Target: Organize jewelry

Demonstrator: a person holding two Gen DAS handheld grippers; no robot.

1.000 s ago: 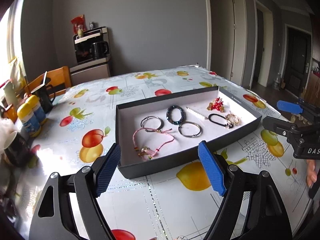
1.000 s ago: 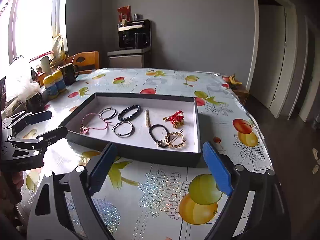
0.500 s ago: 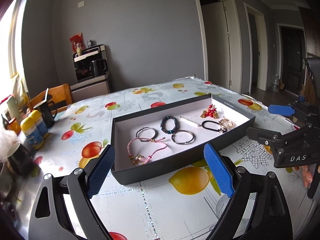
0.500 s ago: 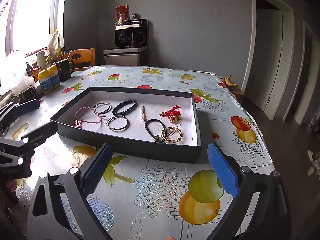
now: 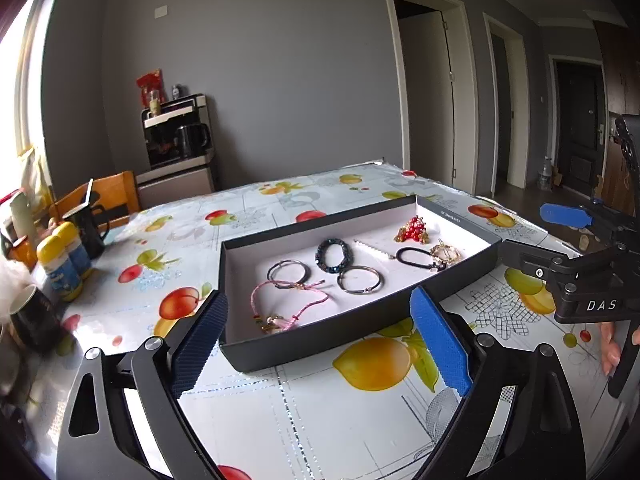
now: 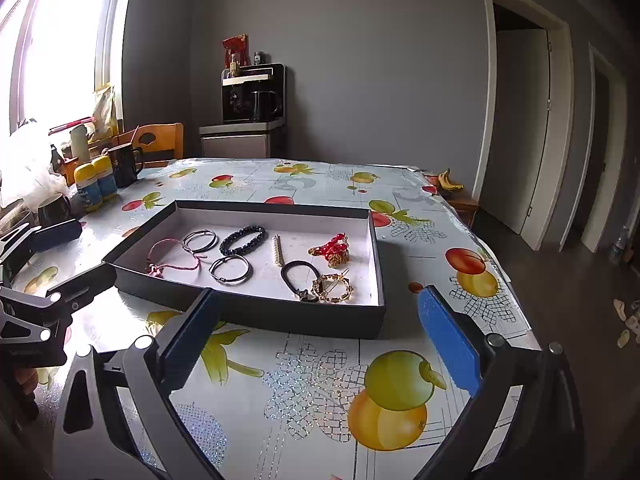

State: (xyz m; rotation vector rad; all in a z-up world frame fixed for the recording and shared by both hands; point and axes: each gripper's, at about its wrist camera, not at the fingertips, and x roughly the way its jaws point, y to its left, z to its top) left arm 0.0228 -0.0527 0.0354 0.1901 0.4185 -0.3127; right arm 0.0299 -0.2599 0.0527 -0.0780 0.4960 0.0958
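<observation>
Left gripper (image 5: 320,344) and right gripper (image 6: 320,340), fingers spread wide and empty, hover above the table (image 6: 320,392) near a dark tray (image 5: 360,320) holding bracelets (image 5: 360,279) and other jewelry.

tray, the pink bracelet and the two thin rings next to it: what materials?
Tray: looks like rigid cardboard, matte dark outside, pale paper lining; thin straight walls.
Pink bracelet: probably braided cord, limp, with loose ends and small beads.
Two thin rings: possibly metal bangles or elastic bands; dark with faint sheen, cannot tell which.
</observation>
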